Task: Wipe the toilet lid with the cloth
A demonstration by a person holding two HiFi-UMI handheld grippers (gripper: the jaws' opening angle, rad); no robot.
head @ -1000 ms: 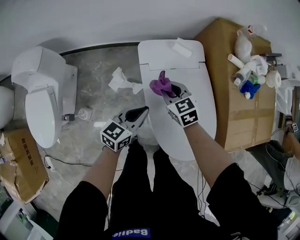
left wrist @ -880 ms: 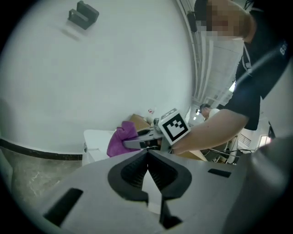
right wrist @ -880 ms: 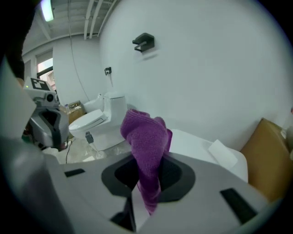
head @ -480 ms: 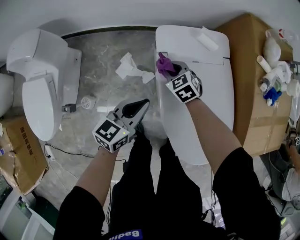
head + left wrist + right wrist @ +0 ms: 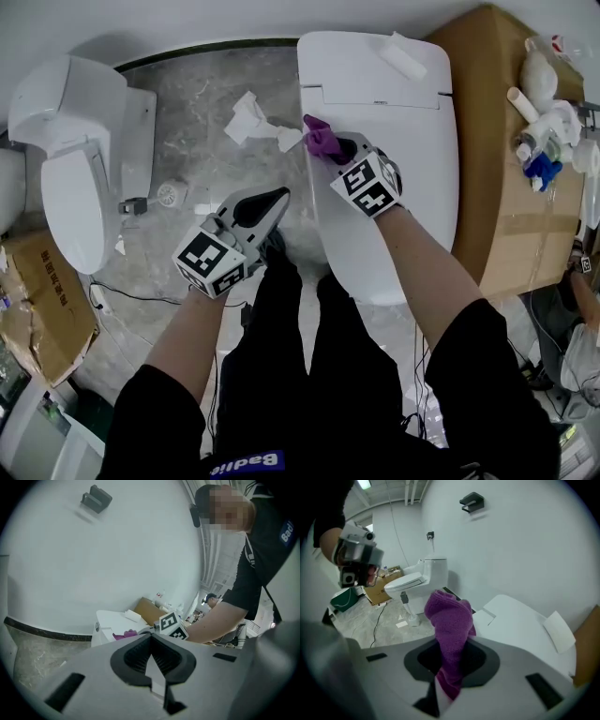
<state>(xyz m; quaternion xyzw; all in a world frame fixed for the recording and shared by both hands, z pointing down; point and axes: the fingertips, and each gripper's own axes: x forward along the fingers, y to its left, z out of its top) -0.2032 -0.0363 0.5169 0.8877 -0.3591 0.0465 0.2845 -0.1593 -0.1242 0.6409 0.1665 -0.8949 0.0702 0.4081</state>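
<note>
the right gripper (image 5: pixel 336 150), jaws clamped on the purple cloth (image 5: pixel 320 137), has dropped to the toilet lid (image 5: pixel 412 187) at its rear left edge; wiping looks about to start. the left gripper (image 5: pixel 277 195) waits alongside, jaws closed and empty.

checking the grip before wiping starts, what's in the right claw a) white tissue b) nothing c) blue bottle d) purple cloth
d, the right gripper view shows the right claw closed on the purple cloth, which sticks up from between its jaws
</note>
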